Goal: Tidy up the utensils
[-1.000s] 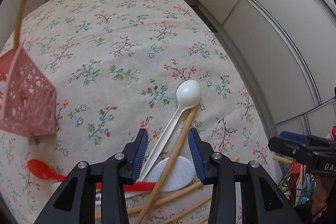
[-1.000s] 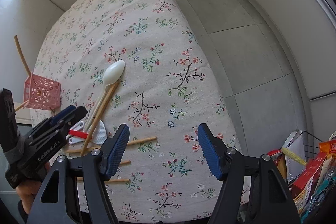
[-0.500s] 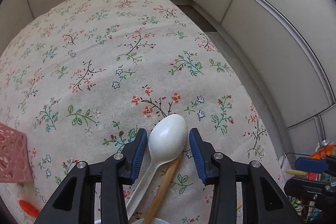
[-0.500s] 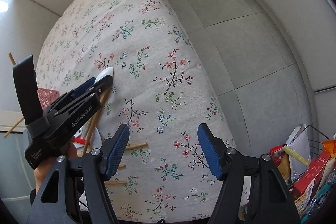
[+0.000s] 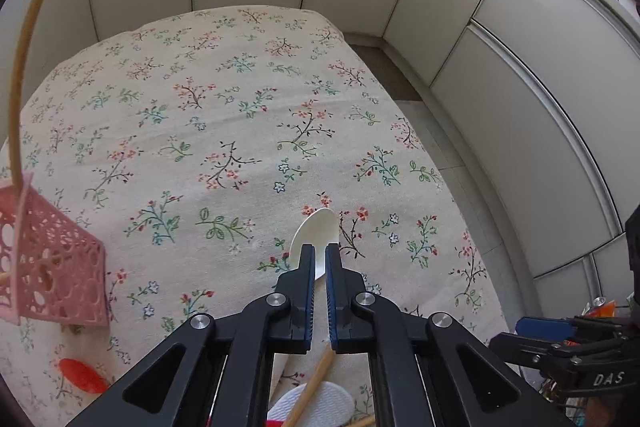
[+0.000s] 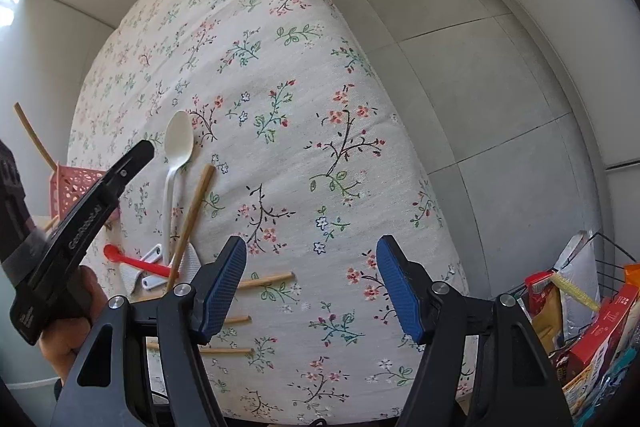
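A white plastic spoon (image 5: pixel 315 231) lies on the floral tablecloth (image 5: pixel 224 131); it also shows in the right wrist view (image 6: pixel 178 147). My left gripper (image 5: pixel 320 255) is shut, its tips just above the spoon's bowl; in the right wrist view the left gripper (image 6: pixel 140 151) is raised beside the spoon, which lies flat. A pink perforated holder (image 5: pixel 48 279) with a wooden chopstick (image 5: pixel 20 75) in it stands at the left. My right gripper (image 6: pixel 312 271) is open and empty over the table's near edge.
Several wooden chopsticks (image 6: pixel 192 215), a red spoon (image 6: pixel 136 261) and white flat utensils (image 6: pixel 132 275) lie near the front left. A wire basket of snack packets (image 6: pixel 592 311) stands off the table's right. White cabinets (image 5: pixel 520 87) surround the table.
My left gripper has shut and pulled back and up from the white spoon's bowl. The spoon stays flat on the cloth. The right gripper has hardly moved.
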`<state>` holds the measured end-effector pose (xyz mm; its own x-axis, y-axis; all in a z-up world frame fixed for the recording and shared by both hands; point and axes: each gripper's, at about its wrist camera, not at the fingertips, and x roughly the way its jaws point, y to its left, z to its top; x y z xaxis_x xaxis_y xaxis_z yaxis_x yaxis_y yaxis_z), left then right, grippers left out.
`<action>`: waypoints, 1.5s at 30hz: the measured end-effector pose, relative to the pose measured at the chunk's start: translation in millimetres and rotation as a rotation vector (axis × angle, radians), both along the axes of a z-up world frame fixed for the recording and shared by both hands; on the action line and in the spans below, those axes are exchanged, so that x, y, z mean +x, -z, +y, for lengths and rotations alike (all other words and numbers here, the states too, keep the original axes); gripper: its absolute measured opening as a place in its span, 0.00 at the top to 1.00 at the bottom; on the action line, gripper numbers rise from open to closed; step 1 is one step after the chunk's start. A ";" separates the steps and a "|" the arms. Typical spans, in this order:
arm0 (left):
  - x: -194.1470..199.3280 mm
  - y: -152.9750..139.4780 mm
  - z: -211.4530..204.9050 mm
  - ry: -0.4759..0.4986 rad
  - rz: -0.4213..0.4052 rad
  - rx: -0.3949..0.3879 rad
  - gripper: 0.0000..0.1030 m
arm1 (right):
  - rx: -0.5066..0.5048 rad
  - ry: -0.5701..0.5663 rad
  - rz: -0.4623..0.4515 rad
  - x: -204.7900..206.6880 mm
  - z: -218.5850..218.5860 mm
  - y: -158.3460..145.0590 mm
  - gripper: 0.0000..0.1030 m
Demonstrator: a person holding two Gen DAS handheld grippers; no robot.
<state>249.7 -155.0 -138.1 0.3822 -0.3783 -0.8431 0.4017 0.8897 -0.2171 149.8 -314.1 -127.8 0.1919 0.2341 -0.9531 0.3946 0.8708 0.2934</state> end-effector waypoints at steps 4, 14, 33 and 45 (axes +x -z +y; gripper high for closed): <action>-1.6 -4.7 16.2 0.009 0.022 0.016 0.93 | 0.015 -0.015 0.006 3.8 10.4 0.9 0.32; 35.8 24.0 -6.6 0.001 0.077 0.051 0.54 | -0.009 -0.011 0.005 13.6 10.7 0.3 0.32; 23.0 0.7 -1.0 0.014 -0.008 0.066 0.98 | 0.052 0.021 0.026 24.2 -2.0 13.7 0.32; -52.6 -81.5 62.8 -0.077 -0.283 0.096 0.98 | 0.205 0.007 0.020 47.6 41.1 35.3 0.56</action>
<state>197.1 -92.2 -56.6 0.6311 -0.2633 -0.7297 0.3651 0.9307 -0.0200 197.4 -273.0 -163.1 0.1756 0.4221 -0.8894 0.4082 0.7909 0.4559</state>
